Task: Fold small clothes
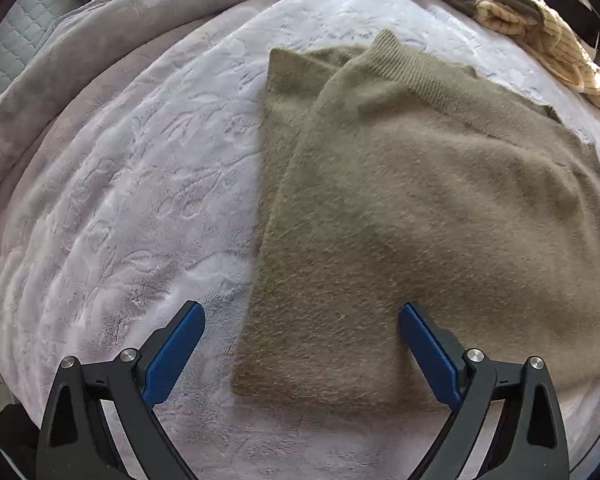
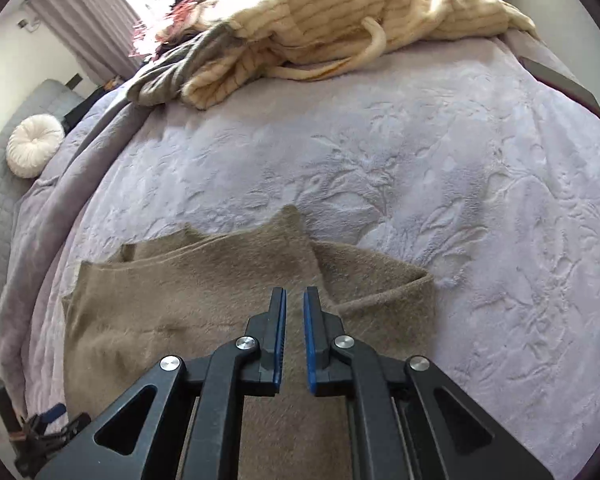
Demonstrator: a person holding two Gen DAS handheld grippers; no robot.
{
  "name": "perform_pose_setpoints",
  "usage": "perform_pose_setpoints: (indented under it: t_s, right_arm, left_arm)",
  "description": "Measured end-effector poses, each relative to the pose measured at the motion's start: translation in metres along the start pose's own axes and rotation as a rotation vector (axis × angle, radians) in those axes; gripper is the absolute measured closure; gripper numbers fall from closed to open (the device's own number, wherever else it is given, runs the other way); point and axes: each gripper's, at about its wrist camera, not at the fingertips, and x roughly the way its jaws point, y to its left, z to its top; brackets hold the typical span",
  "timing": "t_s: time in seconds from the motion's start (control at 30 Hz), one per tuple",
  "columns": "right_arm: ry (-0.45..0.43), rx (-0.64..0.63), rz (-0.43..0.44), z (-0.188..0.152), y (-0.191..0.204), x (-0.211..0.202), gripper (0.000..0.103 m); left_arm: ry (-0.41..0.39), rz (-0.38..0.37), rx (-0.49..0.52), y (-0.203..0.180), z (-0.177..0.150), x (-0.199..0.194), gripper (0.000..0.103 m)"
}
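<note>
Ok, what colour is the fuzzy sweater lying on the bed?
The sweater is olive-brown, clearest in the left wrist view.

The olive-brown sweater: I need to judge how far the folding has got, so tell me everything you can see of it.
The olive-brown sweater looks like a fuzzy, soft knit with a ribbed band at its far edge. It lies flat on the lilac embossed blanket, partly folded: one layer is turned over another, with a straight edge along its left in the left wrist view. The left gripper hangs open above its near corner. The right gripper is nearly shut above it; no cloth shows between the pads.
</note>
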Motion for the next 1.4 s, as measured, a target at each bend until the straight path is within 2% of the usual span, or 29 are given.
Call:
perform_pose_setpoints:
  t_s: [0.1, 0.13, 0.23, 0.33, 0.43, 0.47, 0.53, 0.67, 0.8, 0.9, 1.03, 1.1, 1.3, 1.4]
  right_arm:
    - [0.115, -0.031, -0.016, -0.018, -0.005, 0.019, 0.091]
    - [0.122, -0.014, -0.025, -0.023, -0.011, 0.021, 0.092]
    - [0.086, 0.126, 0.050, -0.039, -0.040, 0.006, 0.092]
    - [0.080, 0.156, 0.057, -0.048, -0.045, -0.014, 0.088]
    - [0.092, 0.174, 0.145, -0.060, -0.042, -0.032, 0.070]
    - [0.098, 0.183, 0.177, -0.064, -0.039, -0.035, 0.060]
    - [0.124, 0.201, 0.269, -0.076, -0.027, -0.037, 0.059]
    - [0.229, 0.188, 0.434, -0.105, 0.010, -0.026, 0.059]
    - [0.353, 0.179, 0.540, -0.139, 0.054, -0.002, 0.059]
    - [0.417, 0.205, 0.586, -0.160, 0.084, 0.018, 0.059]
    - [0.450, 0.257, 0.620, -0.181, 0.121, 0.037, 0.058]
    - [0.451, 0.290, 0.625, -0.192, 0.136, 0.042, 0.055]
    - [0.418, 0.390, 0.570, -0.216, 0.162, 0.049, 0.055]
    - [0.393, 0.422, 0.540, -0.226, 0.171, 0.049, 0.055]
  left_arm:
    - [0.029, -0.007, -0.049, 0.015, -0.007, 0.002, 0.005]
    - [0.034, -0.001, -0.060, 0.020, -0.010, 0.000, 0.005]
    - [0.036, 0.035, -0.066, 0.034, -0.017, -0.010, 0.005]
    - [0.052, 0.027, -0.082, 0.046, -0.023, -0.017, 0.005]
    - [0.061, 0.038, -0.089, 0.052, -0.029, -0.023, 0.005]
    - [0.063, 0.039, -0.090, 0.051, -0.030, -0.025, 0.005]
    - [0.066, 0.033, -0.094, 0.049, -0.032, -0.028, 0.005]
    - [0.061, 0.013, -0.082, 0.043, -0.037, -0.032, 0.005]
    - [0.069, -0.011, -0.067, 0.042, -0.046, -0.029, 0.005]
    - [0.070, -0.039, -0.060, 0.049, -0.048, -0.027, 0.005]
    - [0.092, -0.088, -0.034, 0.068, -0.038, -0.013, 0.005]
    - [0.106, -0.103, -0.011, 0.075, -0.035, -0.009, 0.005]
    - [0.096, -0.166, 0.079, 0.096, -0.019, -0.001, 0.005]
    - [0.099, -0.183, 0.089, 0.108, -0.014, 0.004, 0.005]
